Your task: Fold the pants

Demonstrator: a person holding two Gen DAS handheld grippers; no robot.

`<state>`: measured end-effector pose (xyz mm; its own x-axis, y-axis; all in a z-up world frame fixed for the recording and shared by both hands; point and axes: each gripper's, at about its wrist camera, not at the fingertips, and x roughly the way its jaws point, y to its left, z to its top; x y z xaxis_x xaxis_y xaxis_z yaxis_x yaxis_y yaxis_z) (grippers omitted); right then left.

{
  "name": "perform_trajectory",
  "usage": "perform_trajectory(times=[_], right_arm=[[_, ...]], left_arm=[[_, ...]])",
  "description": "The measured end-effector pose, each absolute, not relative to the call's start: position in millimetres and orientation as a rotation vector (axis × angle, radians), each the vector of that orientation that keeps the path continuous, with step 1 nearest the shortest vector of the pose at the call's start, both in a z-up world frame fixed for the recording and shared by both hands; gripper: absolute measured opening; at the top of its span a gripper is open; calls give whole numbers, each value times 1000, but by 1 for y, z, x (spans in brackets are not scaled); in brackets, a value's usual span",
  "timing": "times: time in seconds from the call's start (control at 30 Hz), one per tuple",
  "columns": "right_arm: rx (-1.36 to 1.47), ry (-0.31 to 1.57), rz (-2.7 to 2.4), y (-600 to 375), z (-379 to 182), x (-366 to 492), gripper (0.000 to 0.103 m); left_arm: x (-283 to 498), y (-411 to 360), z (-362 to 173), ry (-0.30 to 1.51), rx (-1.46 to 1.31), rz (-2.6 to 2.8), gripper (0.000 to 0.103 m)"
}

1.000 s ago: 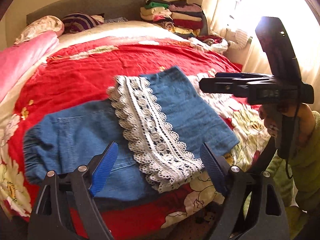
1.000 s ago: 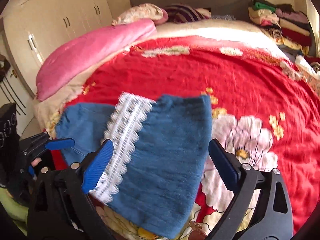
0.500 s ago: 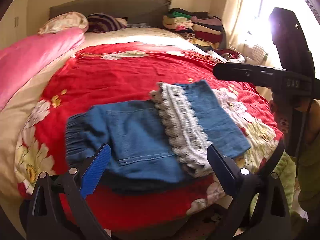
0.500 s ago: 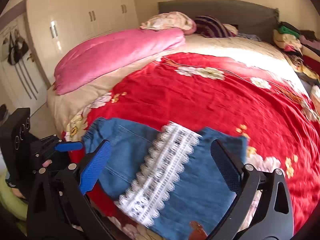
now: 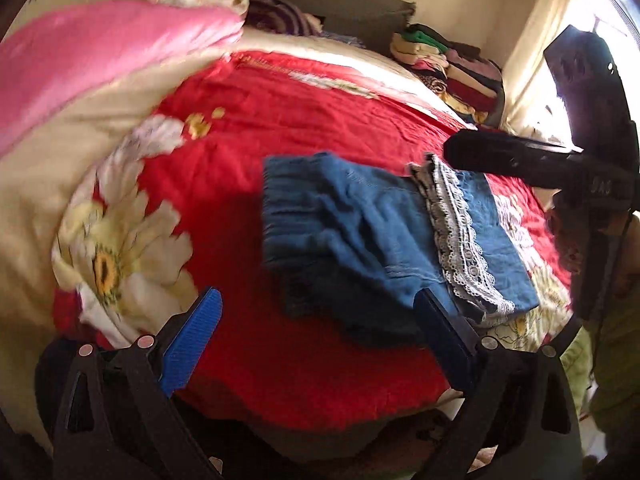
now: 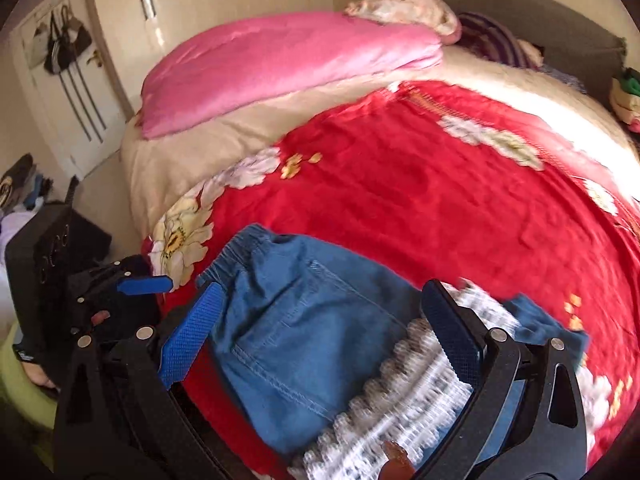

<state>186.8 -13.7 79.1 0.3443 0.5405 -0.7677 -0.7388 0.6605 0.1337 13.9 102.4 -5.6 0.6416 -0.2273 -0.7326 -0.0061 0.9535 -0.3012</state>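
With my left gripper point(image 5: 316, 336) spread wide and empty, and my right gripper point(image 6: 320, 332) equally agape above the denim, the pants point(image 5: 372, 236) lie folded near the foot edge of the bed point(image 5: 320, 120), lace trim point(image 5: 456, 232) across them. For the next fold I should pinch the elastic waistband point(image 6: 240, 248) corners evenly, catching every layer.

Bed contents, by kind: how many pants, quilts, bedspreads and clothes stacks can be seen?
Denim pants with white lace trim, folded: 1
Pink quilt: 1
Red floral bedspread: 1
Stack of folded clothes by the headboard: 1
Total: 4
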Motion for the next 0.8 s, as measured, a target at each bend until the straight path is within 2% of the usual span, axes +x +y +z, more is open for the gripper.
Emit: perform_trajectory(times=[0.1, 0.13, 0.17, 0.2, 0.27, 0.67, 0.7, 0.73, 0.8], right_arm=[[-288, 925, 871, 8, 67, 192, 94], [-294, 939, 887, 17, 63, 194, 94], [-299, 952, 899, 24, 59, 195, 94], [-303, 959, 906, 28, 57, 195, 94], [-313, 982, 935, 42, 51, 197, 94], [-403, 1119, 985, 84, 3, 215, 94], [-398, 1119, 988, 84, 0, 216, 88], [-392, 1110, 995, 82, -1, 215, 70], [-364, 1103, 1030, 77, 2, 214, 48]], left_arm=[[15, 112, -14, 881, -366, -153, 90], [16, 113, -17, 882, -395, -171, 79], [17, 114, -19, 886, -422, -190, 73], [19, 113, -21, 890, -442, -203, 71], [21, 111, -27, 900, -472, -233, 55], [33, 99, -45, 928, -485, -240, 54], [33, 100, -45, 928, -486, -239, 54], [33, 100, -45, 929, -487, -237, 55], [33, 100, -44, 930, -486, -236, 56]])
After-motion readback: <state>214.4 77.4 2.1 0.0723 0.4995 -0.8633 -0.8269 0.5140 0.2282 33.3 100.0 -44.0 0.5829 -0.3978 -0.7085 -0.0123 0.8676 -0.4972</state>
